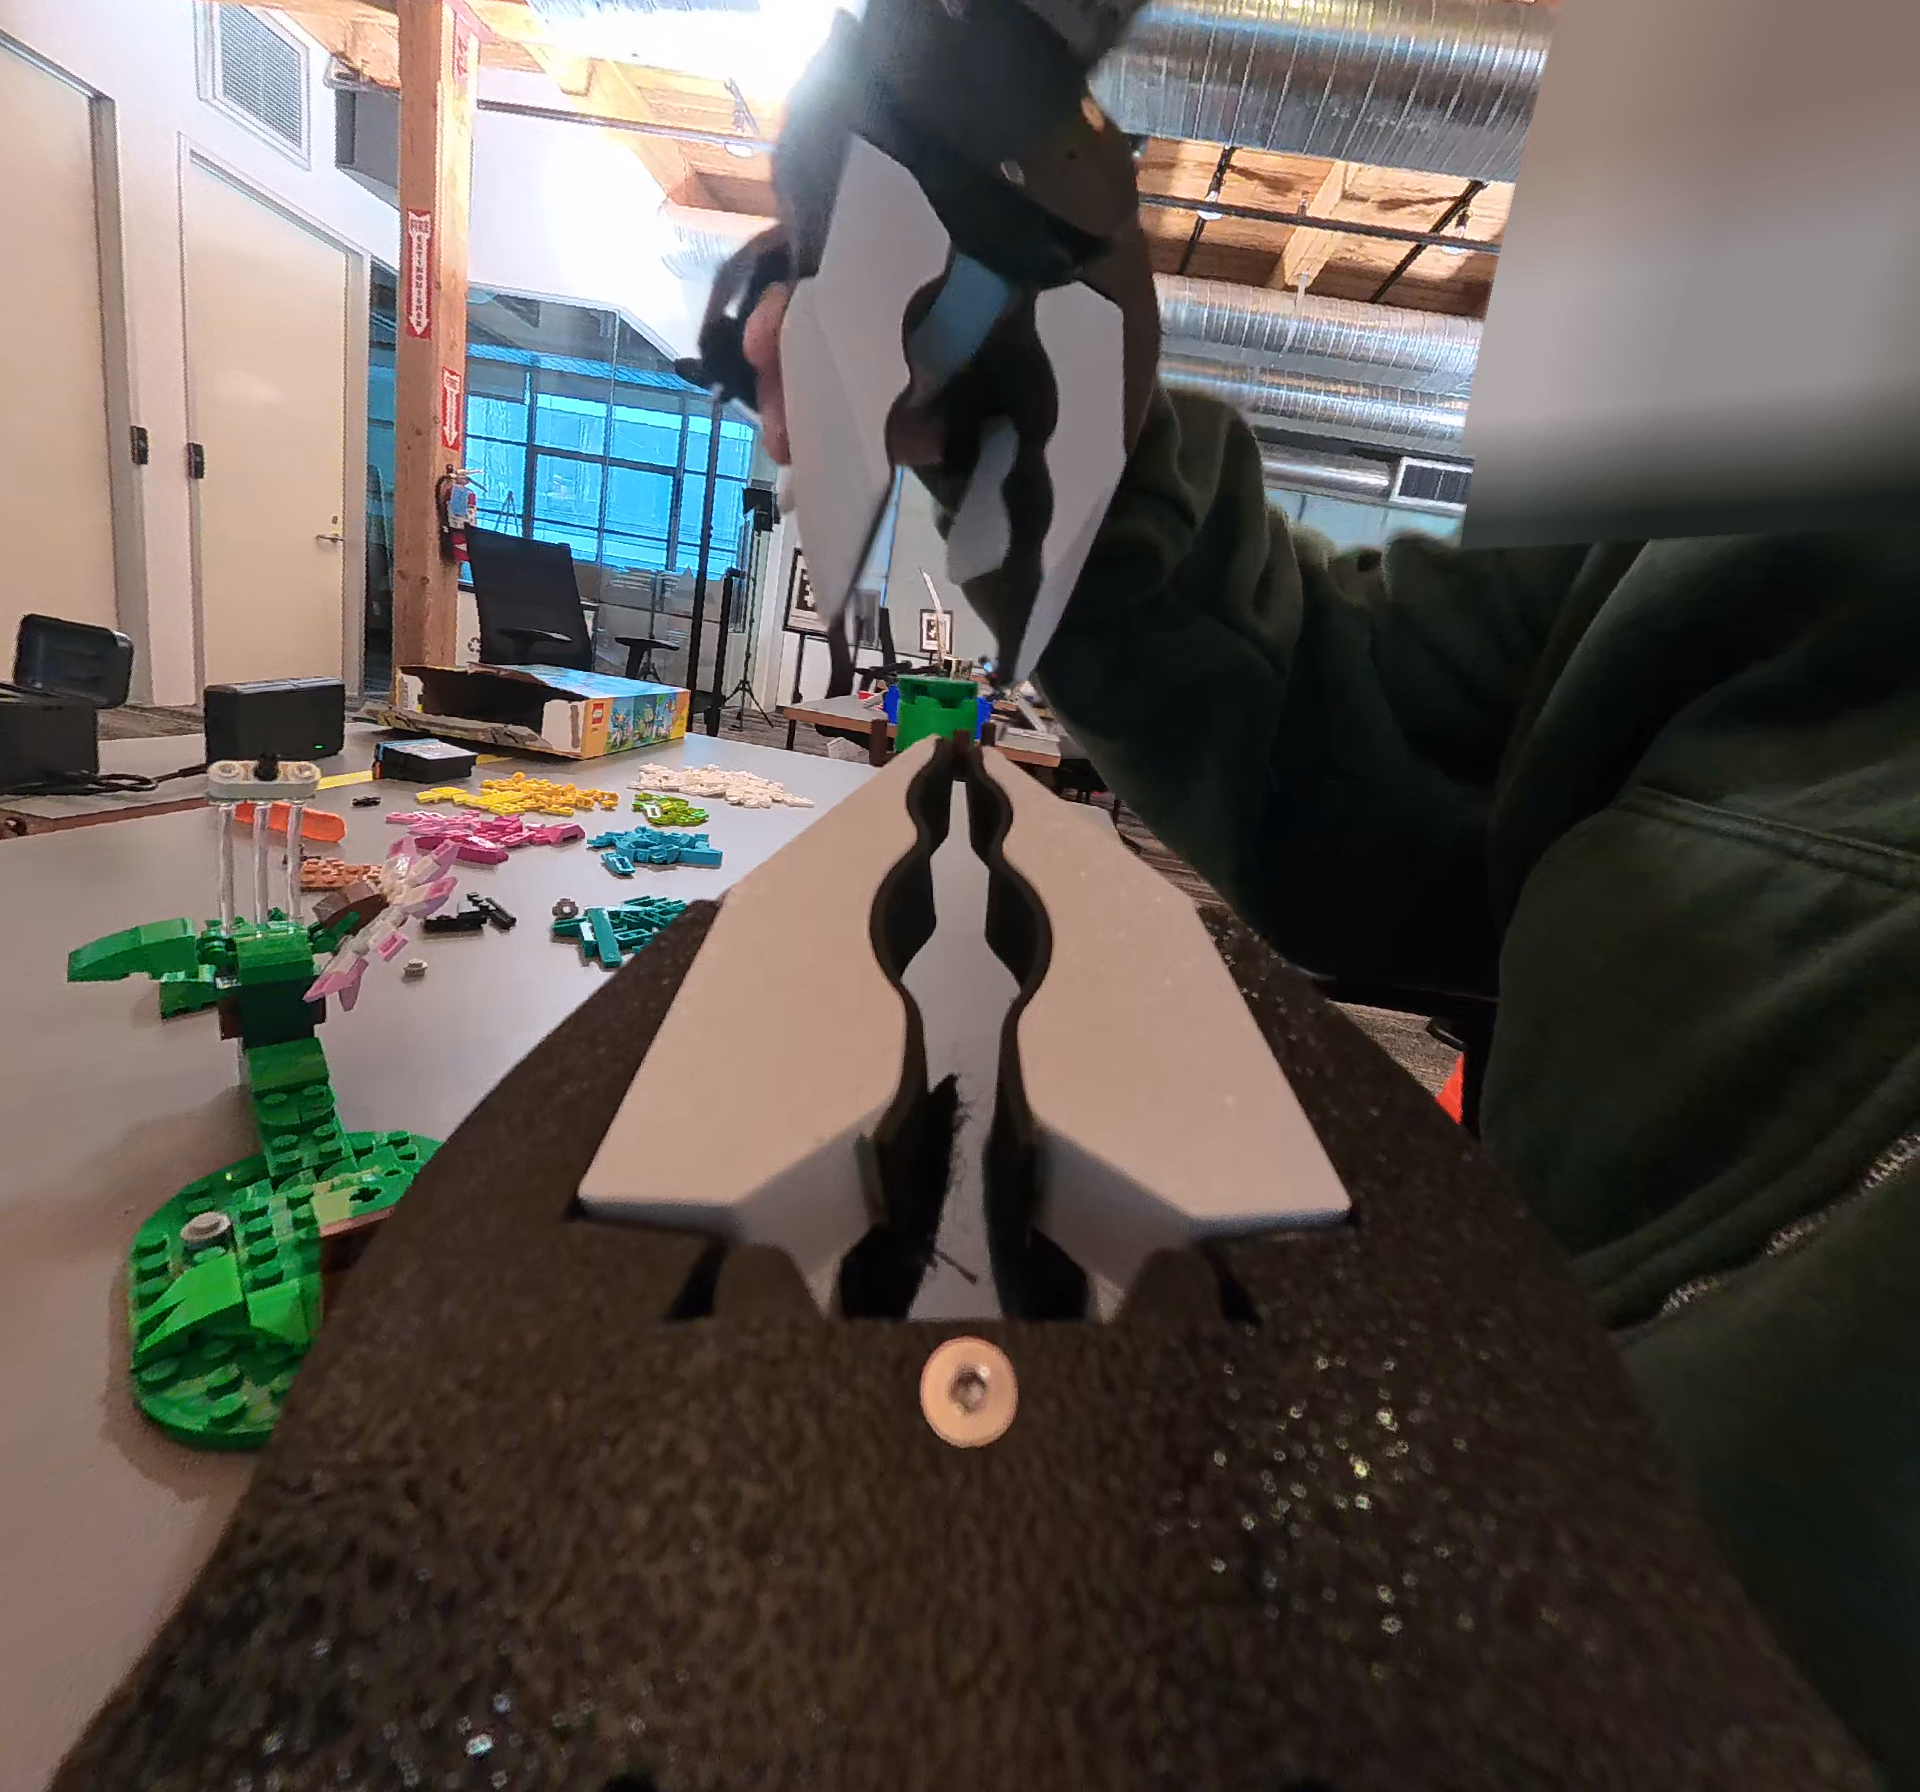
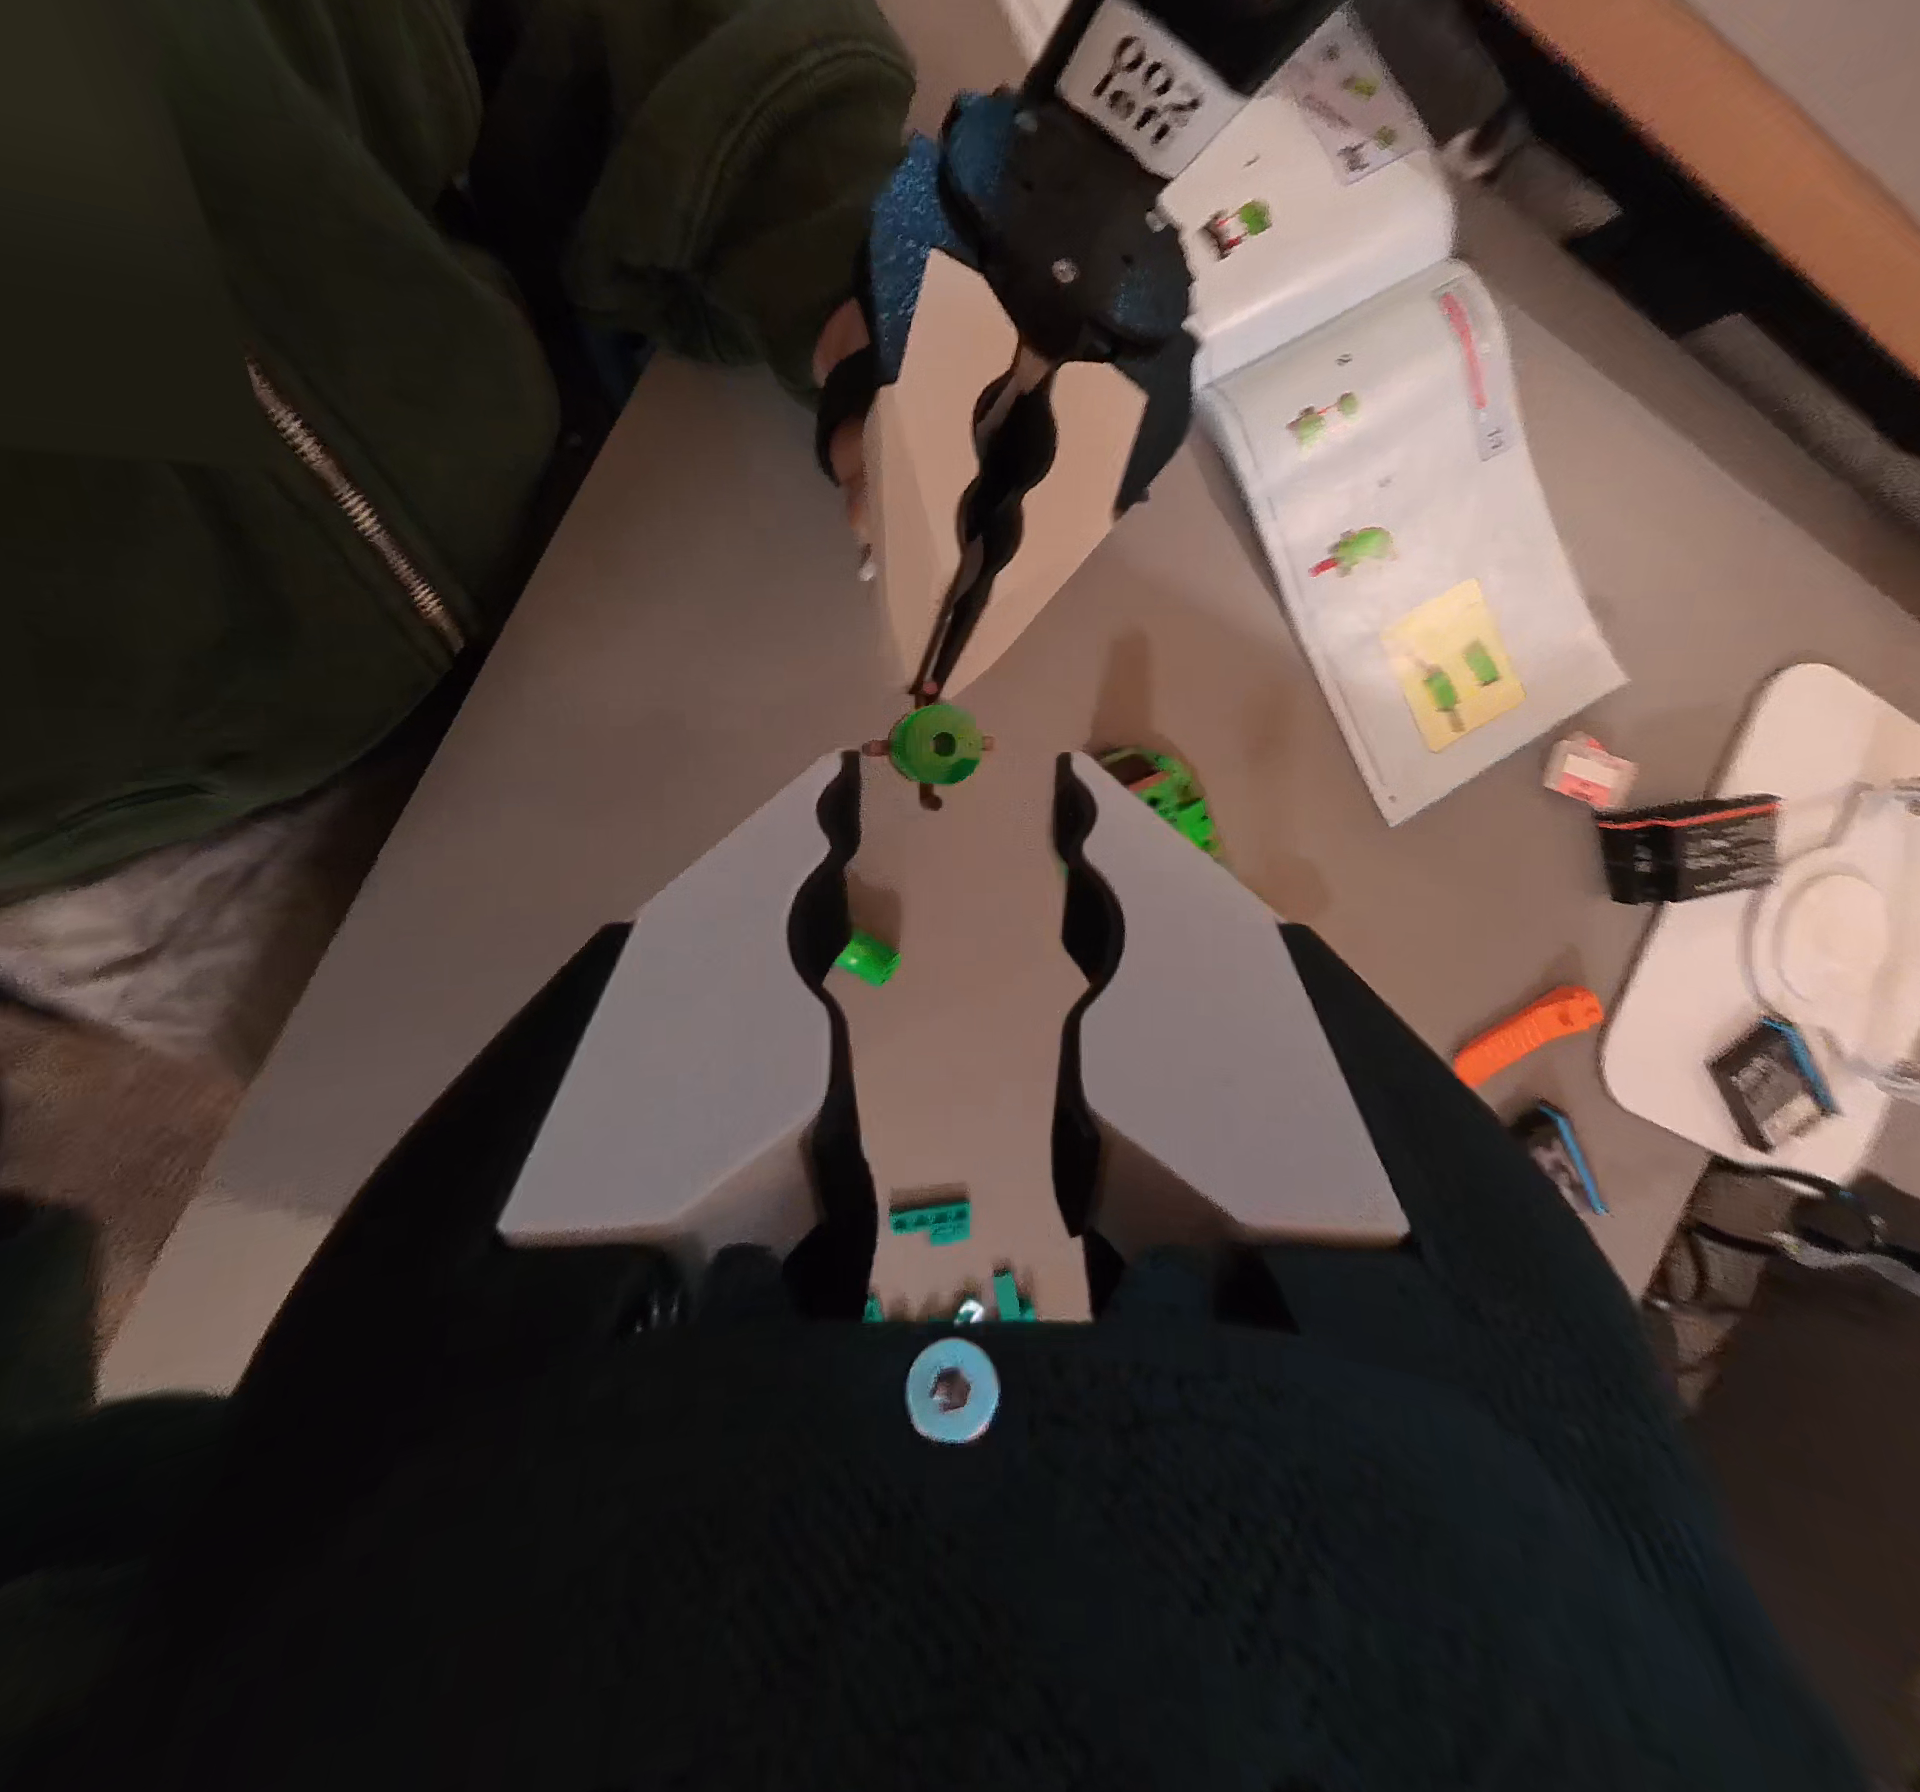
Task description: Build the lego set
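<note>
Fingertips of the left gripper [image 1: 954, 753] are pinched together on a small green round assembly [image 1: 935, 712], gripping it by a thin brown peg at its side so the piece is held up in the air above the table [image 1: 94, 1098], its top face turned up to the other tool. Seen from the right wrist view, that same green piece [image 2: 940, 747] shows a dark central hole and short brown pegs sticking out around it — the hole faces the right gripper [image 2: 951, 760], whose fingers are spread apart with nothing between them, hovering just short of the piece. That pose reads as a handover or a steadying hold: one tool presents, the other comes in to take or press. Below on the table lie loose green bricks [image 2: 868, 958] and a teal plate [image 2: 932, 1223], kept close for the next steps. To the left stands the partly built green plant model [image 1: 260, 1119] with a pink-winged insect [image 1: 390, 911] on clear rods. Farther off, sorted heaps of coloured parts [image 1: 540, 797] keep the picking simple, the open instruction booklet [image 2: 1382, 495] lies within sight, and the set's box [image 1: 561, 712] sits at the far edge.
</note>
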`<state>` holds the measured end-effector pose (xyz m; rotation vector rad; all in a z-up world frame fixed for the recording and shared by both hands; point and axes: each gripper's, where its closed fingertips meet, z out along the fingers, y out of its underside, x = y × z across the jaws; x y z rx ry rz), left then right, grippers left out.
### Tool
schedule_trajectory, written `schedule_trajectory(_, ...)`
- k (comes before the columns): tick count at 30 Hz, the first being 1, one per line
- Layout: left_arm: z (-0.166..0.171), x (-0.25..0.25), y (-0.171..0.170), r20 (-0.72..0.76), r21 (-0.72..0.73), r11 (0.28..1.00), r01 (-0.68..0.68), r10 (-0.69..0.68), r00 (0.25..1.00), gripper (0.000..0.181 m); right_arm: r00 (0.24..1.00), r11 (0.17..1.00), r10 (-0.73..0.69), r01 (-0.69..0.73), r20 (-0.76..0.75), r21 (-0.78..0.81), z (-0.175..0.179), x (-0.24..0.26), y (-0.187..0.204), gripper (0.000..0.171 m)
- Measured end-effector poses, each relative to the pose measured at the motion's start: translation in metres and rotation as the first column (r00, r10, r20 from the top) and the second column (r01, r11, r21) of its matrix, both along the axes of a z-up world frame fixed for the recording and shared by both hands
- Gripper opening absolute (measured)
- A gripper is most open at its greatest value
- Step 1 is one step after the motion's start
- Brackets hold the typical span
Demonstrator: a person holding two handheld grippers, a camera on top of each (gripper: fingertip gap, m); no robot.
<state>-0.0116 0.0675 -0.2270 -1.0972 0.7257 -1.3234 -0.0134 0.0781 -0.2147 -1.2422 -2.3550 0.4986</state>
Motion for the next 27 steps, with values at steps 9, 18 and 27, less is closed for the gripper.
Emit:
schedule_trajectory(9, -0.001, -0.006, 0.008, 0.008, -0.03, 0.998, -0.047, 0.047, 0.999, 0.0, 0.821, 0.785, 0.151, 0.239, -0.551, 0.571, -0.004, -0.007, 0.001, 0.058)
schedule_trajectory(18, -0.004, -0.002, 0.007, -0.021, -0.025, 0.999, -0.042, 0.042, 0.999, 0.0, 0.811, 0.586, 0.186, 0.361, -0.554, 0.725, -0.022, -0.013, 0.011, 0.047)
schedule_trajectory(27, -0.005, -0.002, 0.008, -0.023, -0.035, 0.999, -0.042, 0.041, 0.999, 0.0, 0.791, 0.603, 0.191, 0.373, -0.581, 0.705, -0.023, -0.013, 0.012, 0.03)
